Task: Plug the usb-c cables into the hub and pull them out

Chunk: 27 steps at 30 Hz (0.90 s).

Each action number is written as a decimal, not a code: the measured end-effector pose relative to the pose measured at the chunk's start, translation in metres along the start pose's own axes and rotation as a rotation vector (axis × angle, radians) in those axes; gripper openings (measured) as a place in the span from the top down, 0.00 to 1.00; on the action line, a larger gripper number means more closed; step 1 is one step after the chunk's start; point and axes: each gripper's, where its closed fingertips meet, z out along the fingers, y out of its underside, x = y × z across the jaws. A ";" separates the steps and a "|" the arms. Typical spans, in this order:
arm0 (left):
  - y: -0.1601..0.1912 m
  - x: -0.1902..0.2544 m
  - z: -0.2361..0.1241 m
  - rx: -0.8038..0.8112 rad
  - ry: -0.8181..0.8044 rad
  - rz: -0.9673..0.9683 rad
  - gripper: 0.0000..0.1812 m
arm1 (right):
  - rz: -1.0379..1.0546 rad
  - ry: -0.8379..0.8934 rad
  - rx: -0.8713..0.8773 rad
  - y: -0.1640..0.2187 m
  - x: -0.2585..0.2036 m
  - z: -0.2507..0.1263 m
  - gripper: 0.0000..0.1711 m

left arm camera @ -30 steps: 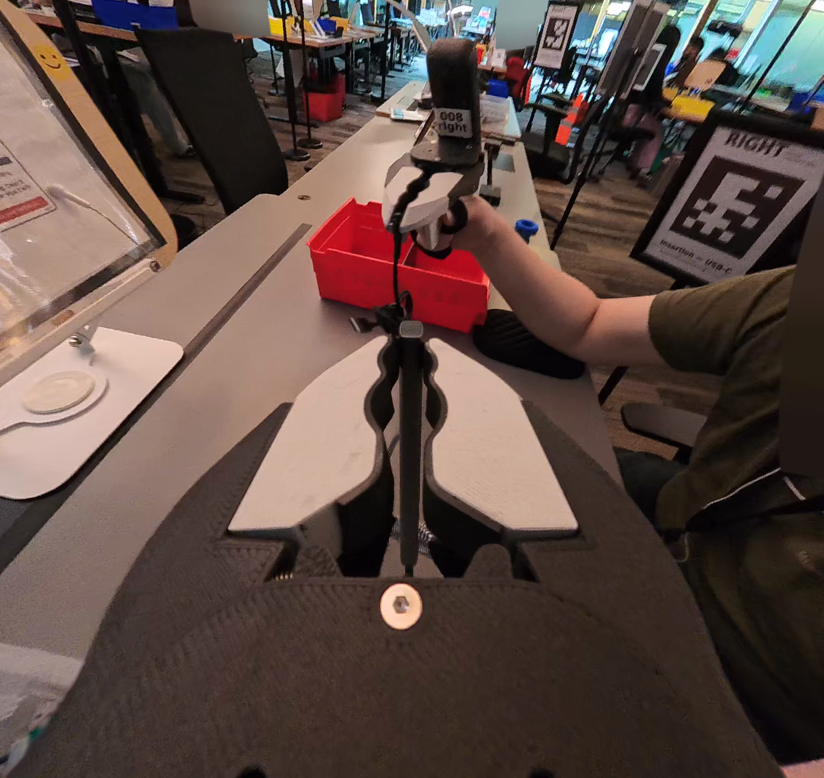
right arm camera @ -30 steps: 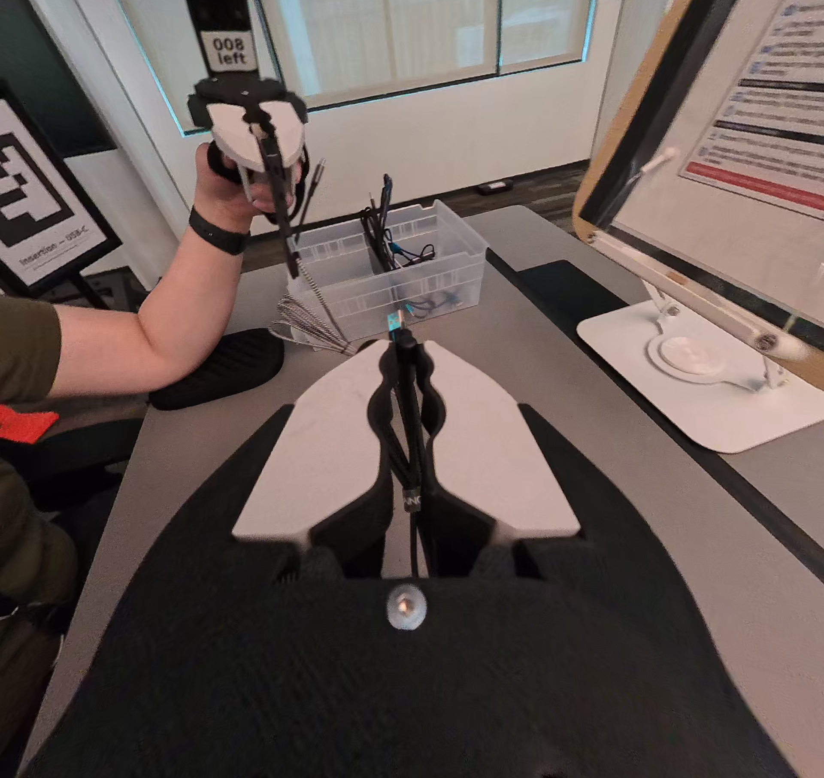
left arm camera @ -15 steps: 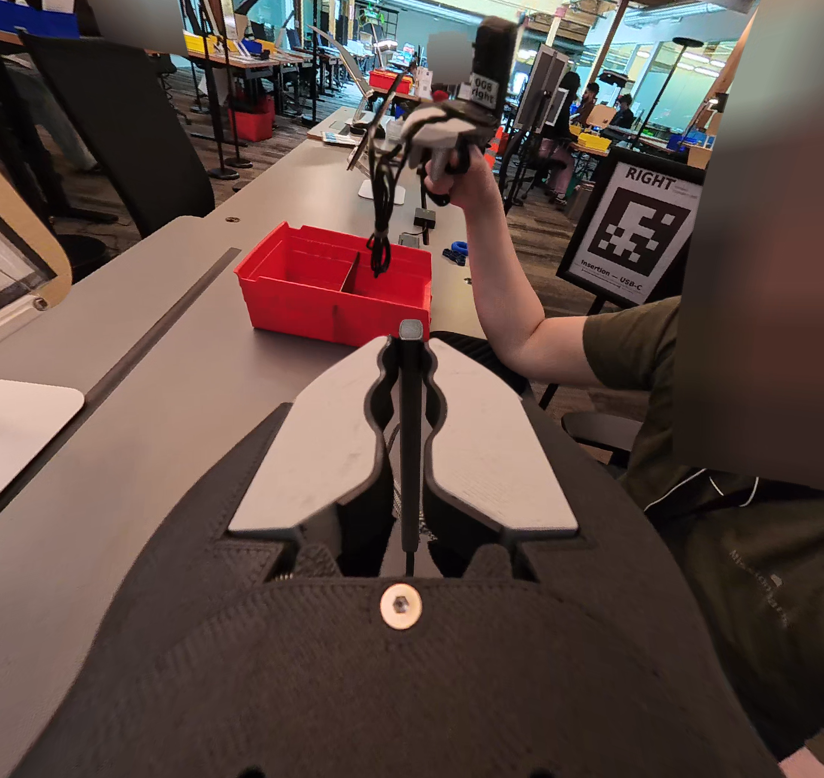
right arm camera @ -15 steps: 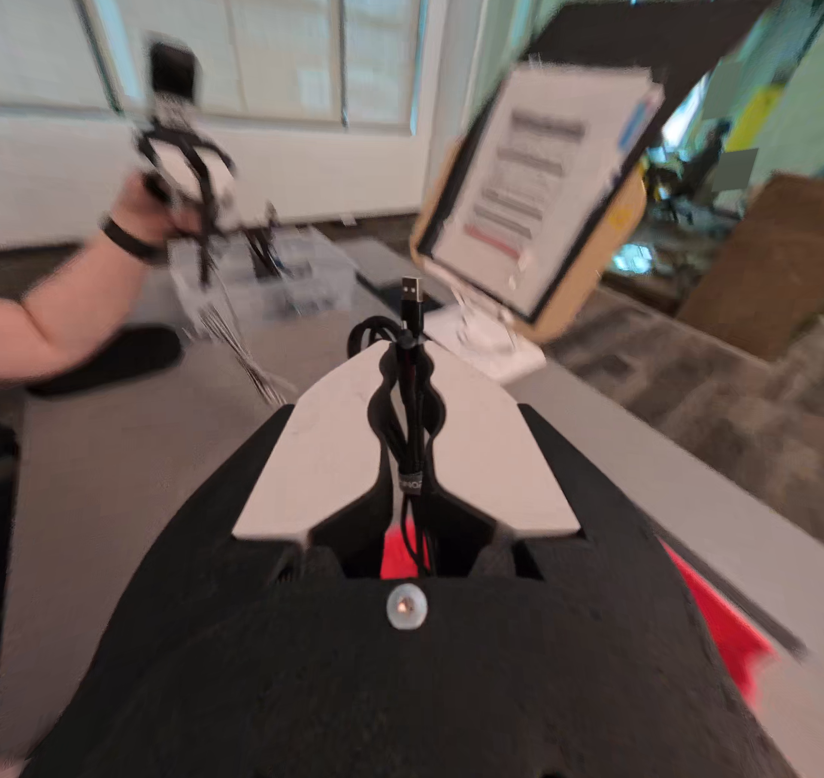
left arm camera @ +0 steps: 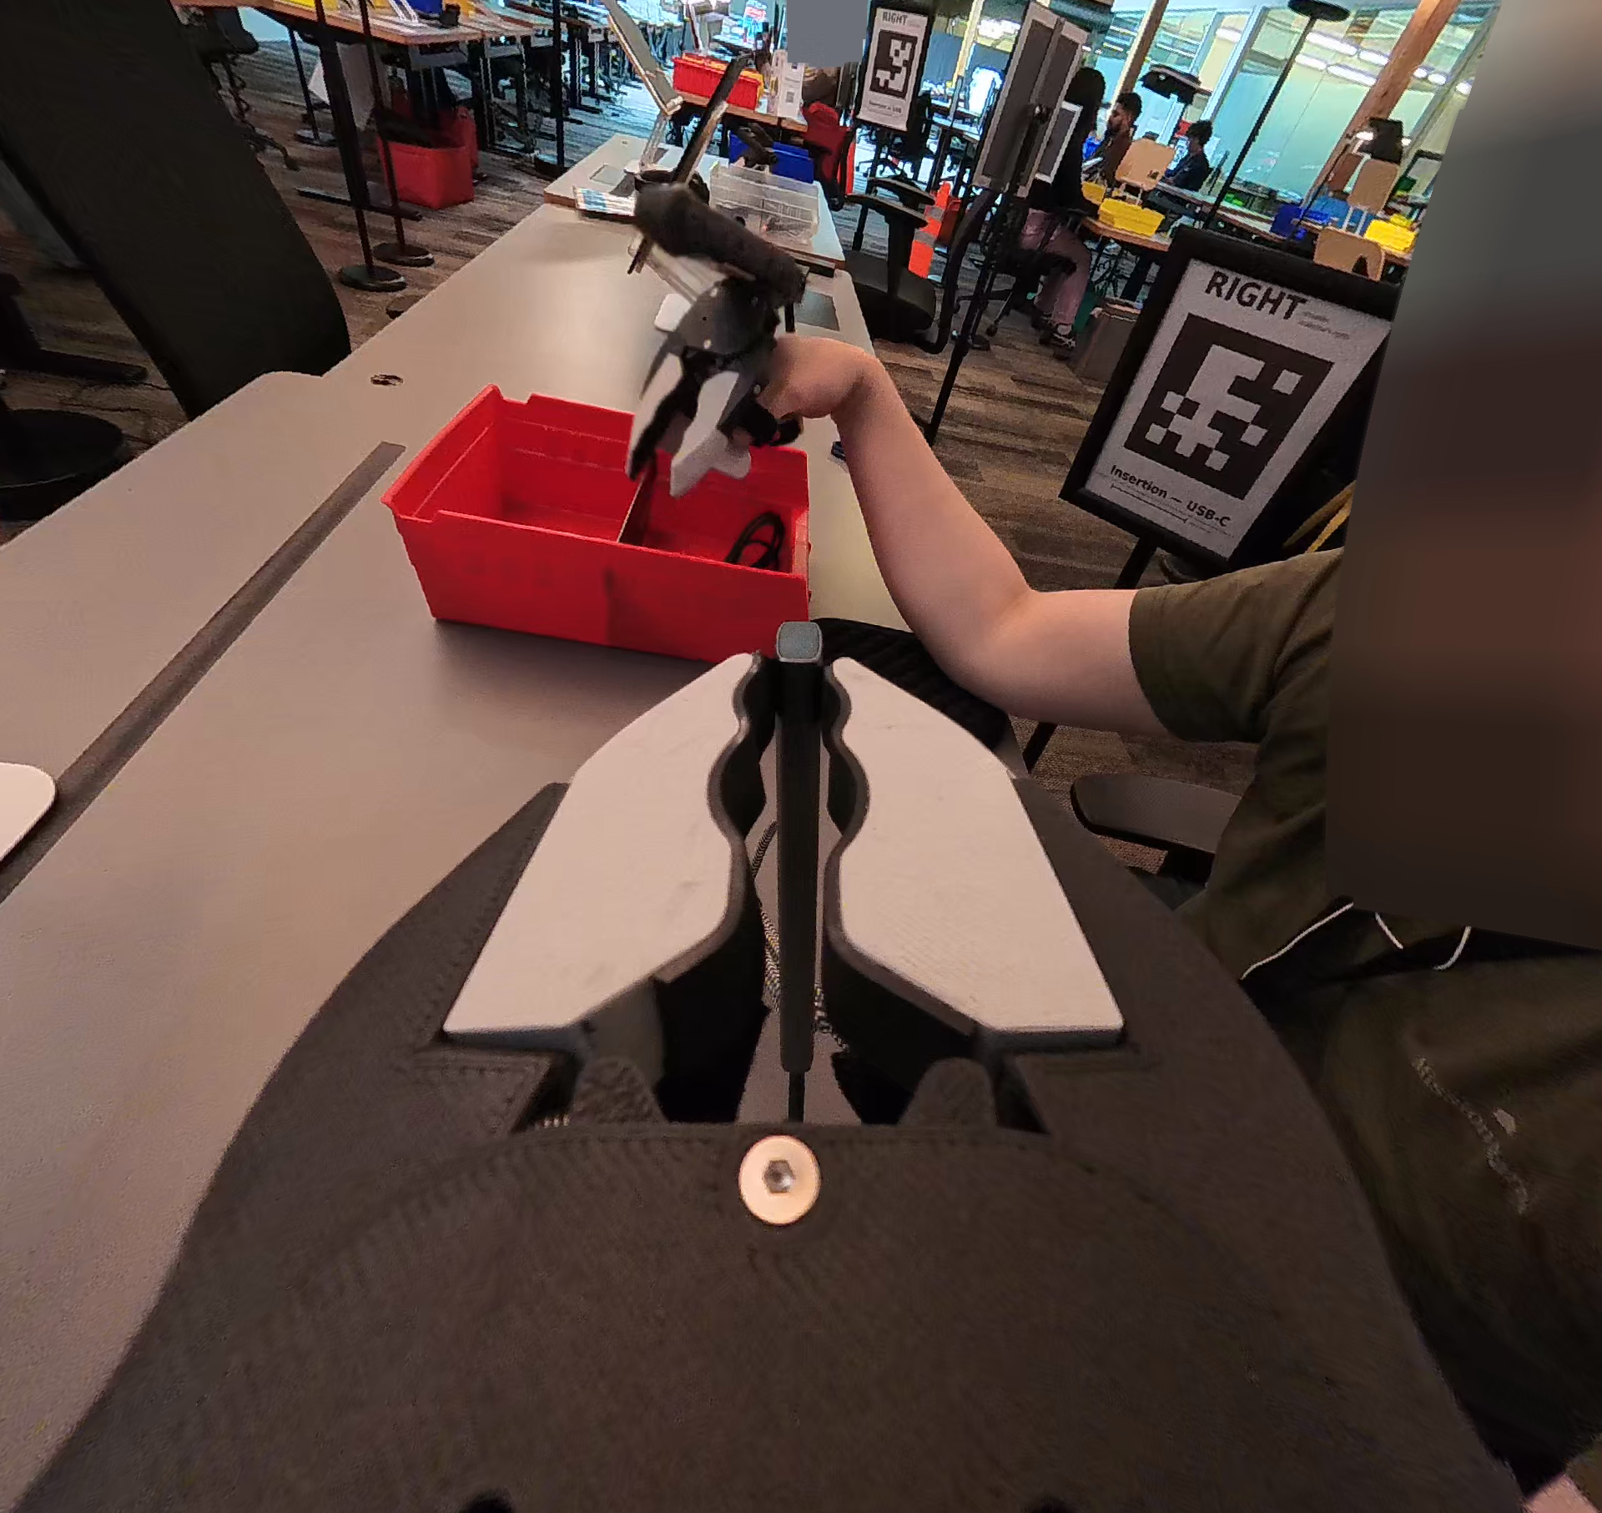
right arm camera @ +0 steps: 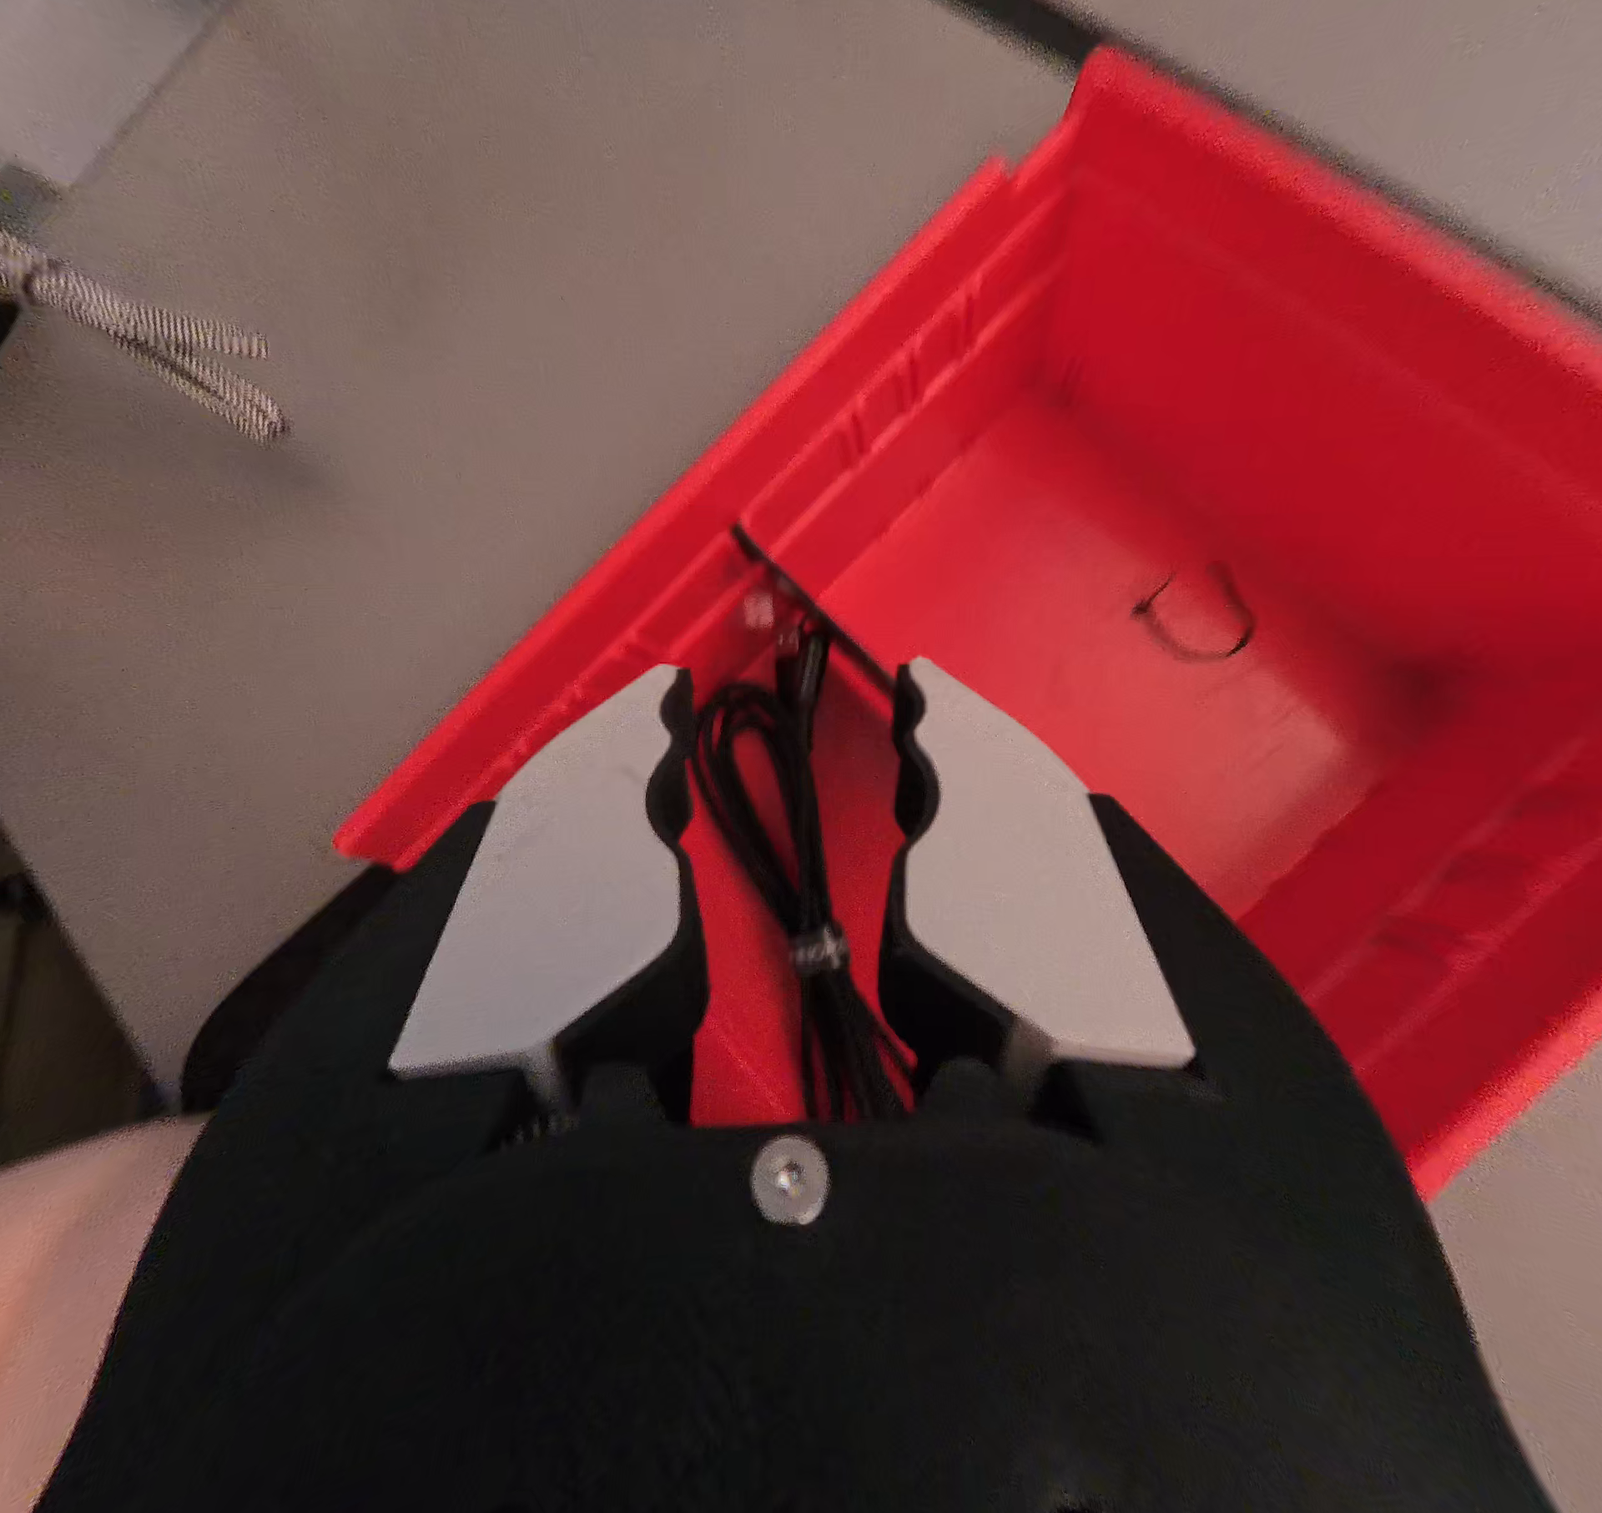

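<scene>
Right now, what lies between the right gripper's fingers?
The right gripper stands open over the red bin. Between its fingers, the right wrist view shows a bundled black cable lying in the bin's smaller compartment, untouched by either finger.

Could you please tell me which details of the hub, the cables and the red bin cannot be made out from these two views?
- Hub, left wrist view: seen edge-on between the shut left gripper fingers, so its ports are hidden.
- Black cable, right wrist view: motion blur hides its plug; the open right gripper body covers its lower end.
- Red bin, right wrist view: cut off by the right edge.
</scene>
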 end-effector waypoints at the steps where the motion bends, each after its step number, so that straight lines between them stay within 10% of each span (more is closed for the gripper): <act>1: 0.000 0.000 0.002 0.000 0.003 -0.002 0.95 | -0.025 0.042 0.047 -0.015 0.000 -0.004 0.73; 5: 0.004 -0.002 0.012 -0.024 0.001 -0.007 0.95 | -0.262 0.150 0.309 -0.099 -0.041 -0.019 0.71; 13: 0.011 -0.005 0.026 -0.047 0.009 -0.025 0.95 | -0.606 -0.526 0.533 -0.168 -0.278 0.043 0.75; 27: 0.009 -0.010 0.029 -0.035 -0.018 -0.024 0.95 | -0.364 -0.767 0.417 -0.161 -0.316 0.104 0.94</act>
